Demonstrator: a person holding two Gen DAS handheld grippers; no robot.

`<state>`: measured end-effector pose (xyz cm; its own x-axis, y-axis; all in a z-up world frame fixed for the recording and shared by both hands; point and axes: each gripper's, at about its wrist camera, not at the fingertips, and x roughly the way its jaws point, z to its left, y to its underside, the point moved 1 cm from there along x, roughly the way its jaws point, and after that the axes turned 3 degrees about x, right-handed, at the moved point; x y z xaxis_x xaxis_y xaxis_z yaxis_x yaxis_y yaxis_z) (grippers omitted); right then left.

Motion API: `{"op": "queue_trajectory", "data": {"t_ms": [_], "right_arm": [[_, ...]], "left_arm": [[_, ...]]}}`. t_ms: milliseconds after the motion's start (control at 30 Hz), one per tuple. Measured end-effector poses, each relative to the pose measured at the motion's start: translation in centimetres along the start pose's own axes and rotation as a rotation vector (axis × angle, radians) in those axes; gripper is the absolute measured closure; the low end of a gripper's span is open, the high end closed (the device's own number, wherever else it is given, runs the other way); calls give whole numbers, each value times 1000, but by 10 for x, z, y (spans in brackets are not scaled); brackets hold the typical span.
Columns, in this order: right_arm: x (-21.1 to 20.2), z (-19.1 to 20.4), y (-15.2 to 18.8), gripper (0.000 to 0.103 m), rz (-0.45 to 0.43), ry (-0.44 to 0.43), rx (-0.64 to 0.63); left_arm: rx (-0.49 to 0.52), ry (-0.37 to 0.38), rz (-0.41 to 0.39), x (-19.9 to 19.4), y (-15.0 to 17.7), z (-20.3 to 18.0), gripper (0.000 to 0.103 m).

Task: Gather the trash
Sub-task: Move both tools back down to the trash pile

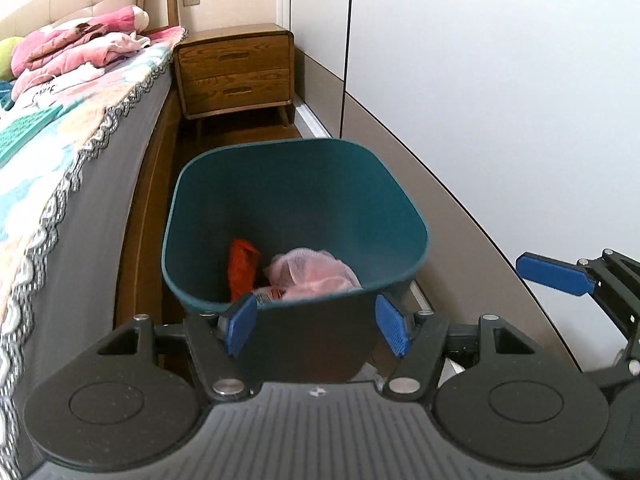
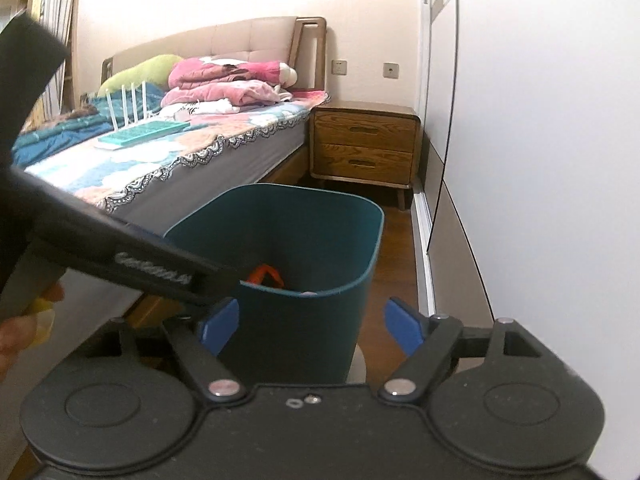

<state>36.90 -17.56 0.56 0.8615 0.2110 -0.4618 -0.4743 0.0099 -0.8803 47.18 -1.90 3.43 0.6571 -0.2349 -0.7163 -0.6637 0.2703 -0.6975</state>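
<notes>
Left gripper (image 1: pixel 318 330): your jaws stand apart, nothing between the blue pads; they frame the near wall of the bin without touching it.
Right gripper (image 2: pixel 310 330): your jaws stand wide apart, nothing clamped; the bin's near wall shows in the gap, pads clear of it. In the left wrist view its blue finger (image 1: pixel 554 274) pokes in well right of your left gripper.
Bin (image 1: pixel 296 184): teal, upright on the wood floor, just ahead of and below both your grippers, mouth open toward you.
Trash in bin: orange-red wrapper (image 1: pixel 242 266) at the bottom, ahead-left of your left pads; pink netting wad (image 1: pixel 316 274) just right of it, touching or nearly, can't tell; small printed packet (image 1: pixel 270 293) at the near edge, partly hidden by the rim.
Bed (image 1: pixel 80 152): left of your grippers, alongside the bin; patterned cover, pink clothes (image 1: pixel 72 46) piled far ahead-left.
Nightstand (image 1: pixel 236 74): wooden, two drawers, straight ahead beyond the bin.
Wardrobe (image 1: pixel 500 80): white panels, right of your grippers.
Hand (image 2: pixel 16 332): your left hand's edge at lower left in the right wrist view, on the left gripper's body.
</notes>
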Motion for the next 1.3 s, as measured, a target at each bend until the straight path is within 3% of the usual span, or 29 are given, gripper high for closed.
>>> {"op": "queue_trajectory", "data": {"t_ms": [100, 167, 333, 667, 767, 967, 1067, 1200, 1300], "right_arm": [[-4, -6, 14, 19, 2, -1, 29], [-3, -12, 24, 14, 8, -6, 54], [2, -24, 68, 0, 62, 4, 89], [46, -50, 188, 0, 292, 75, 171], [58, -53, 221, 1, 362, 76, 188], [75, -34, 274, 2, 477, -25, 99], [88, -27, 297, 6, 554, -34, 106], [108, -22, 319, 8, 649, -64, 175], [124, -15, 332, 9, 697, -83, 193]], "left_arm": [[3, -9, 4, -5, 19, -5, 36], [10, -10, 13, -3, 34, -9, 22], [-9, -17, 66, 14, 73, -14, 22], [-25, 7, 306, 107, 175, -25, 22], [12, 6, 367, 127, 212, -38, 22], [165, 33, 486, 164, 281, -51, 22], [225, 56, 542, 181, 316, -55, 22], [332, 69, 574, 191, 359, -67, 22], [402, 79, 548, 193, 380, -76, 22]]}}
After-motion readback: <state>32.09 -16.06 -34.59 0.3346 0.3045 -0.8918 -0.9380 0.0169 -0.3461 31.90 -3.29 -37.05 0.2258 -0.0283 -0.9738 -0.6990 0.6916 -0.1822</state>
